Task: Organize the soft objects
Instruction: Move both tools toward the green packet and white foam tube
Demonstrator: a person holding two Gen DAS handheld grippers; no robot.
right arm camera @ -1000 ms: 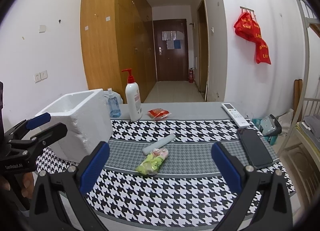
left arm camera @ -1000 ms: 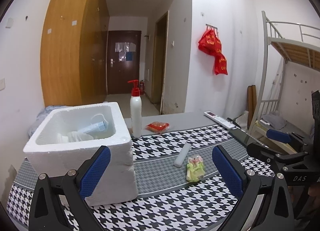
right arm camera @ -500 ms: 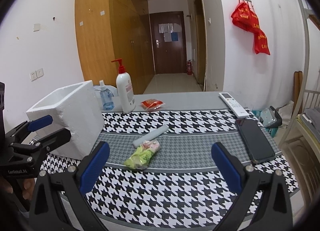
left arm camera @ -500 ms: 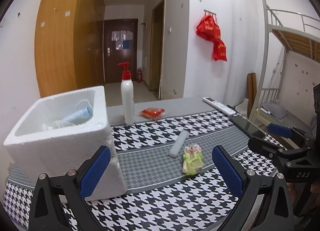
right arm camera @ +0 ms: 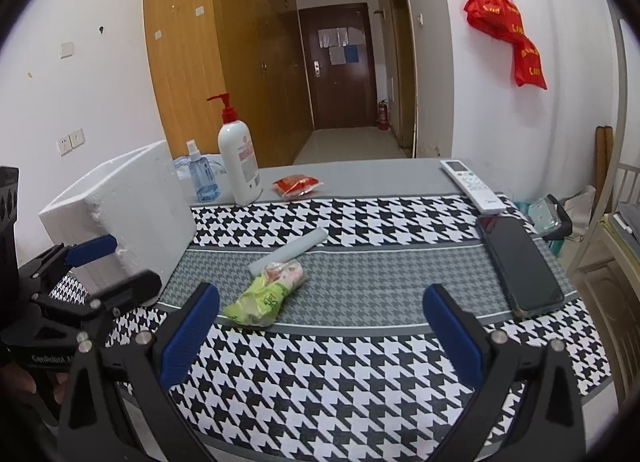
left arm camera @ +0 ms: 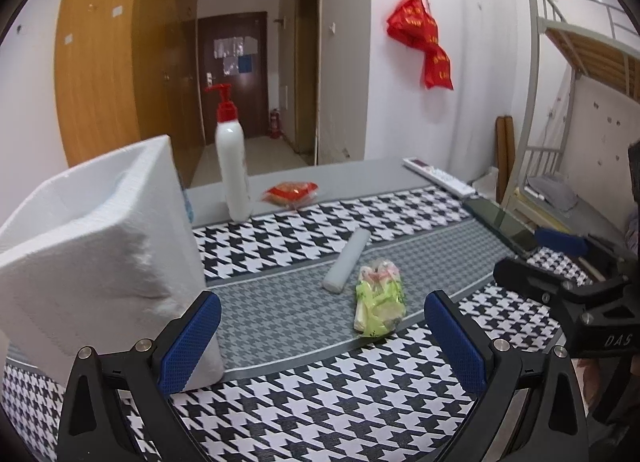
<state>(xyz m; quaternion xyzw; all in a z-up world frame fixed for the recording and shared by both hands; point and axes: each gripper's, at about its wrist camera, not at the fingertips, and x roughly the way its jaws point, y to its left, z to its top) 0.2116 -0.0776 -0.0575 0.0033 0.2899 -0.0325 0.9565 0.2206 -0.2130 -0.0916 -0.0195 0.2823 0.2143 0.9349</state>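
- Green crinkly snack packet, soft plastic with pink and white print at its far end, lies on the grey woven band of the houndstooth tablecloth, just right of the styrofoam box.
- Its long axis runs from near-left to far-right in the right wrist view; the pink end points away toward the pump bottle.
- White foam cylinder, smooth and slim, touches the packet's far end and slants the same way.
- Styrofoam box is a thick-walled, grainy white cube, open at the top.
- Red flat packet lies on the plain grey strip behind the box's right side, beside the pump bottle; a blue spray bottle stands just behind the box.
- White remote and dark phone lie far right of the box.
- Left gripper has its blue-padded jaws spread wide, holding nothing, close to the box's near corner.
- Right gripper likewise gapes wide and empty, the green packet just beyond its left finger.
- Room: white walls, wooden wardrobe, dark door down a hallway, red bag hung on the wall.
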